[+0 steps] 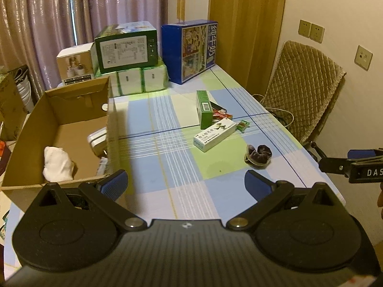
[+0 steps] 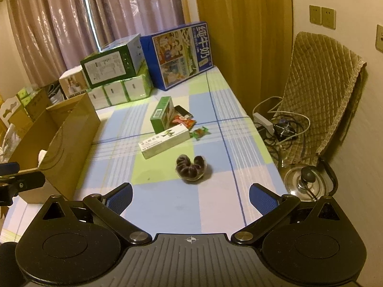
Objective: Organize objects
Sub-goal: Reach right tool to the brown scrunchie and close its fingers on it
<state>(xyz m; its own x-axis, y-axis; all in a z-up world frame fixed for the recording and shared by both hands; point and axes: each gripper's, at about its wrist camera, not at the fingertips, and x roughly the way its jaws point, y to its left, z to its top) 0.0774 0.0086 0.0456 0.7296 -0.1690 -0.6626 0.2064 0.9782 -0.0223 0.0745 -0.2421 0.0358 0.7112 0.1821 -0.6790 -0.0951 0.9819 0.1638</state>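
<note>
Two tools are in view, the left tool [image 1: 185, 184] and the right tool [image 2: 190, 197], both with fingers spread and empty. On the bench [image 2: 167, 205] at mid-frame lie one green carton [image 2: 162, 113], one long white carton [image 2: 165, 141], one dark scrunchie [image 2: 191, 168] and a few small snack packets [image 2: 199, 132]. One open cardboard box [image 1: 71, 119] at left holds one white cloth [image 1: 58, 163].

Dark scrunchie [image 2: 190, 168] flat on cloth, near white box [image 2: 165, 141]; green box [image 2: 162, 113] behind.
</note>
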